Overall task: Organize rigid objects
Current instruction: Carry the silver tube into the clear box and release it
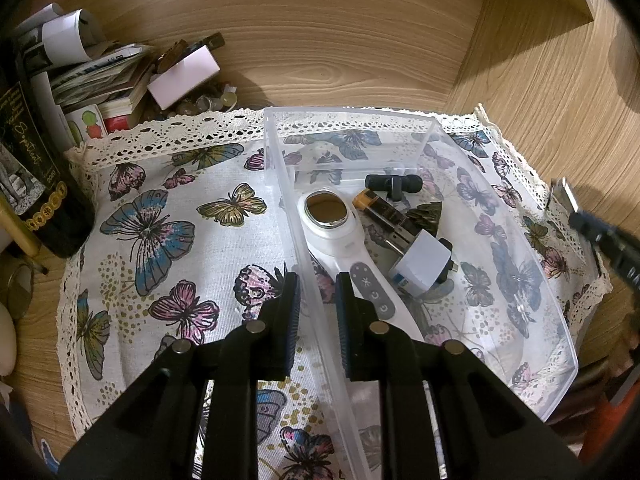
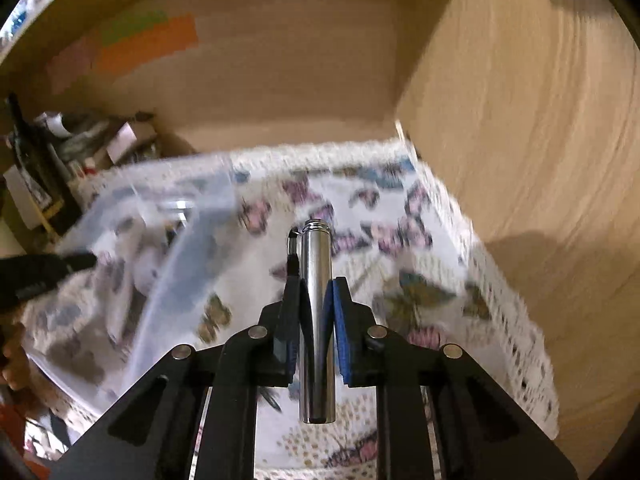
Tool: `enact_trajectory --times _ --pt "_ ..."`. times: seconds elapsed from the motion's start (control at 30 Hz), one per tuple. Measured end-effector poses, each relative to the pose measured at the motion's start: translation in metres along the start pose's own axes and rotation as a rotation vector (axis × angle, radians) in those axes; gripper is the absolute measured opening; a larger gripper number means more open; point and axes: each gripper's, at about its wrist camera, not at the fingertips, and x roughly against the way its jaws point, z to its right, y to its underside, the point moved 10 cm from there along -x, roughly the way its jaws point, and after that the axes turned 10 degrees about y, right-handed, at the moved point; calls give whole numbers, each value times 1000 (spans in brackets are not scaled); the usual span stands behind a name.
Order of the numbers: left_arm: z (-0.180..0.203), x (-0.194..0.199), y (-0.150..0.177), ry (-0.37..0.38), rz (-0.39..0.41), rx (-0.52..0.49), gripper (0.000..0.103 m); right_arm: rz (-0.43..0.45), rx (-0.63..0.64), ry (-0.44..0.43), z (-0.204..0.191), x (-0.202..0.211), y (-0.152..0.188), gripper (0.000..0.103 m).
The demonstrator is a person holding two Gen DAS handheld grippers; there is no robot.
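A clear plastic bin (image 1: 532, 292) stands on a butterfly-print cloth (image 1: 168, 240). Inside lie a white handheld device (image 1: 340, 236), a black and orange lighter (image 1: 384, 210), a black T-shaped part (image 1: 394, 184), a dark cone-like piece (image 1: 426, 214) and a white plug adapter (image 1: 424, 264). My left gripper (image 1: 318, 300) has its jaws astride the bin's left wall (image 1: 296, 232), a small gap on each side. My right gripper (image 2: 316, 300) is shut on a shiny metal cylinder (image 2: 317, 320) with a clip, held above the cloth (image 2: 400, 240) right of the blurred bin (image 2: 168, 240). It shows at the left view's right edge (image 1: 600, 232).
A dark bottle (image 1: 36, 176), stacked papers and a small white box (image 1: 184, 76) crowd the back left. Wooden walls (image 1: 340, 40) close the back and right (image 2: 520, 120). Lace edging (image 1: 180, 132) borders the cloth.
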Motion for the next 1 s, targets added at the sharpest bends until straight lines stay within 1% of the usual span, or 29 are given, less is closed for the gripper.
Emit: enact_trajectory --times 0.17,0.27,0.47,0.53,0.63,0.8,1.0 --pt "-1 1 1 3 0 2 16 63 34 -72 -23 13 -27 14" --pt "-1 2 1 2 0 1 16 101 67 -114 -44 22 -41 14" --pt "-1 2 1 7 1 3 16 136 144 -189 -83 33 -49 14" --pt "-1 2 1 7 1 5 16 129 174 -193 -94 28 -48 14" --pt "-1 2 1 11 2 7 16 85 220 -196 -110 13 -42 14" --pt "-1 2 1 7 1 2 16 7 281 -187 -126 -14 -31 14" --pt "-1 1 1 6 3 0 16 -45 345 -173 -136 -32 -21 14"
